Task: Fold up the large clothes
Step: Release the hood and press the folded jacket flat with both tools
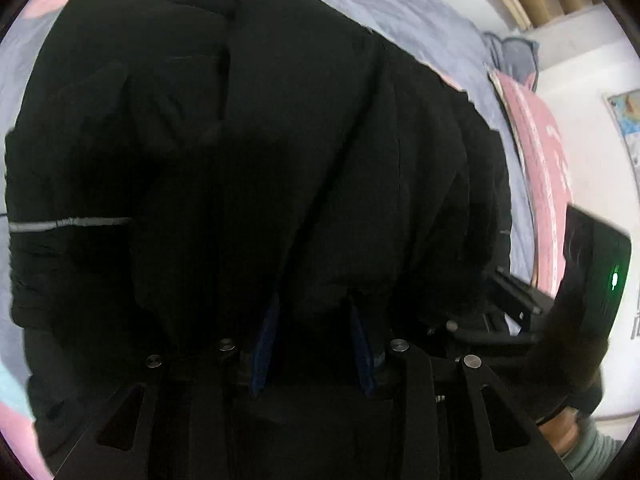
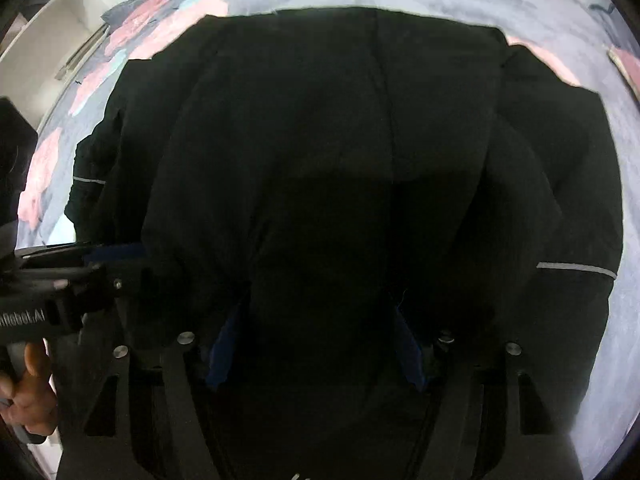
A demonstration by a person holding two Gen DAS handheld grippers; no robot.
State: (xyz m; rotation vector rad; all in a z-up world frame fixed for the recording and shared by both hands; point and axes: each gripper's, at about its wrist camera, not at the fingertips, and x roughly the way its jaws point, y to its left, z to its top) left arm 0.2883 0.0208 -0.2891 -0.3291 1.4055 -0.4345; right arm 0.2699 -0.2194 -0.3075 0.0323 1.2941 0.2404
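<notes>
Right ahead of both my grippers, 1 big black jacket (image 1: 256, 152) fills nearly everything, spread over the bedspread (image 1: 420, 12) and bulging up toward the cameras. My left gripper (image 1: 316, 344) has its blue fingers (image 1: 266, 344) set narrow with black cloth bunched between them, so I judge it is clamped on the jacket's near edge. My right gripper (image 2: 316, 348) looks the same in its own view: blue fingers (image 2: 220, 356) a little further apart, dark fabric packed between them, holding the same edge, I'd say.

Handling call: this looks soft and puffy, padded rather than thin, so I expect it to flop, sag between my 2 holds and spring back out of a crease. Probably light for its bulk, with a smooth shell that could slide through the pads. It's not fragile. Best purchase is at hems, seams and cuffs, where the layers are thick, not the slick middle panel.

Count: 1 jacket, 2 sleeves showing, each with 1 grey reflective stripe (image 1: 68, 223). From my right gripper, 1 stripe sits out to the right (image 2: 576, 269) and 1 far left. 2 grippers, 4 blue fingers. Beyond the jacket to my left gripper's right, a pink pillow (image 1: 540, 152) lies at the bed's edge. The bedspread is grey with pink patches.
</notes>
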